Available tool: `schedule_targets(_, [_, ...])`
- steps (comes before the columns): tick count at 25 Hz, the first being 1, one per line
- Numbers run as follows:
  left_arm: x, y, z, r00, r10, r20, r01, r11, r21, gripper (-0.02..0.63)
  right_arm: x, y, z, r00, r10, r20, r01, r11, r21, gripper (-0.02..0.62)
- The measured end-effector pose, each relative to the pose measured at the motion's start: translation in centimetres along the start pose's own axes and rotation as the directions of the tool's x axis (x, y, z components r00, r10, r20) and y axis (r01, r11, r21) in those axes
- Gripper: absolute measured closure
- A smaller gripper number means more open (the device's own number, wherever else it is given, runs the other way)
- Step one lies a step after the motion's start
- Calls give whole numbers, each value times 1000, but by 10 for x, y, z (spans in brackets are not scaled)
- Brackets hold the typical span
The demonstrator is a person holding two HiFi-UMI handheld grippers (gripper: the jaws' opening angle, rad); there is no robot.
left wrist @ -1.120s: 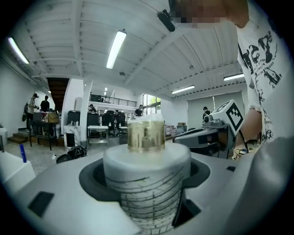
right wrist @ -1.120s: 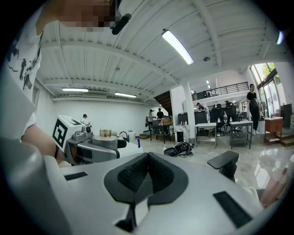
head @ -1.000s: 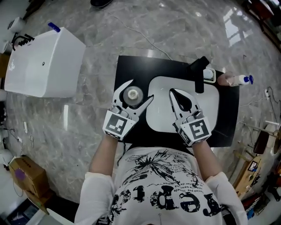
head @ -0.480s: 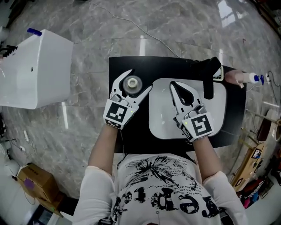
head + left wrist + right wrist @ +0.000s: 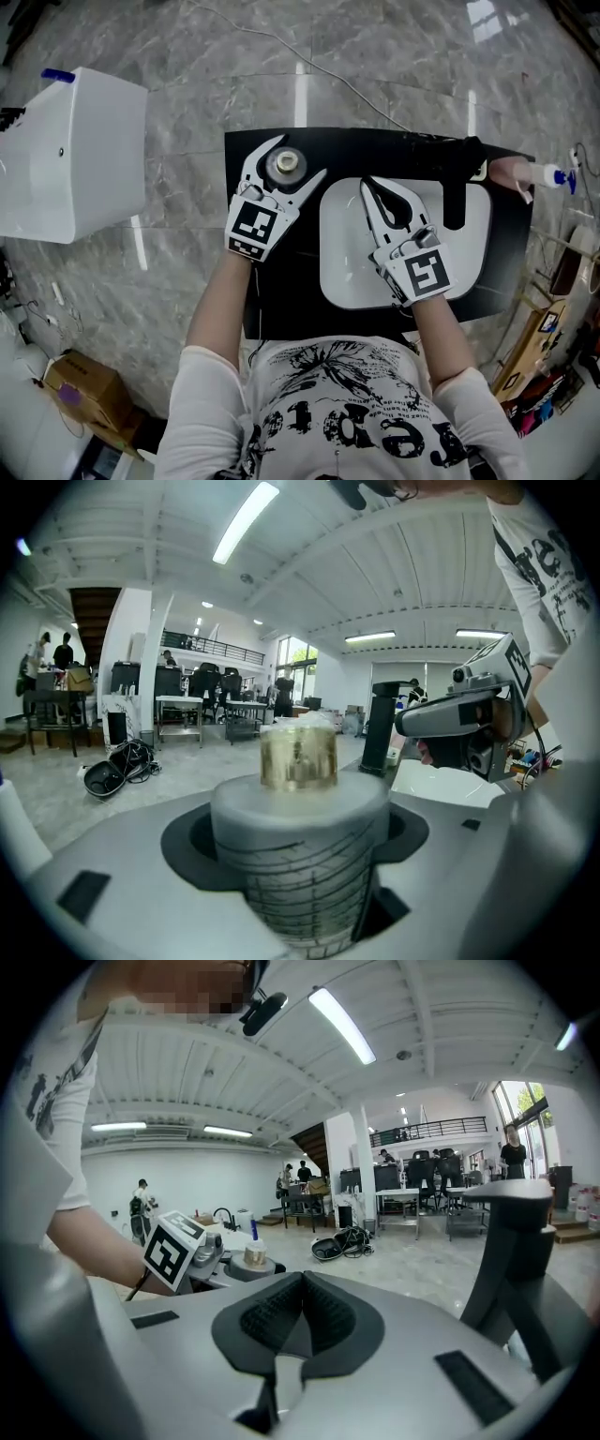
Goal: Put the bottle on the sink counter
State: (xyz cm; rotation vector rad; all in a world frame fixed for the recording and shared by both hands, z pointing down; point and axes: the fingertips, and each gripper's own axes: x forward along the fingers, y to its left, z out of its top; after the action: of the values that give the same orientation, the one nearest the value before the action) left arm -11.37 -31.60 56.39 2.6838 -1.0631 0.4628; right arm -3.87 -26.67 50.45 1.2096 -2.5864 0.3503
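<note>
The bottle (image 5: 285, 165) stood upright over the black counter (image 5: 281, 300), just left of the white basin (image 5: 347, 272), near the counter's far edge. Whether its base touched the counter could not be told. The left gripper (image 5: 300, 157) was clamped on it, one jaw on each side; in the left gripper view the pale, ribbed body (image 5: 300, 846) filled the gap between the jaws, with the gold cap (image 5: 298, 757) above.

The right gripper (image 5: 367, 185) hovered over the basin with its jaws together and nothing between them. The black faucet (image 5: 455, 183) stood at the basin's far right corner. A second bottle (image 5: 536, 173) with a blue tip lay beyond the counter's right end. A white box (image 5: 66, 155) sat on the marble floor (image 5: 187, 84), well apart to the left.
</note>
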Motion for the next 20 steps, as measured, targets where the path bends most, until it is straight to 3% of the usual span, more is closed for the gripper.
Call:
schedule_targets(4, [7, 5, -1, 1000, 11, -11, -11, 1000, 0, 256, 8, -9, -3, 1000, -9, 4, 9, 1000, 14, 580])
schedule_targets(10, [20, 2, -12, 992, 36, -125, -29, 998, 53, 256, 12, -13, -3, 1000, -5, 6, 5, 1000, 18, 580])
schedule_targets(20, [17, 3, -16, 987, 53, -154, -51, 999, 20, 256, 4, -17, -2, 1000, -17, 4, 17, 999, 51, 580])
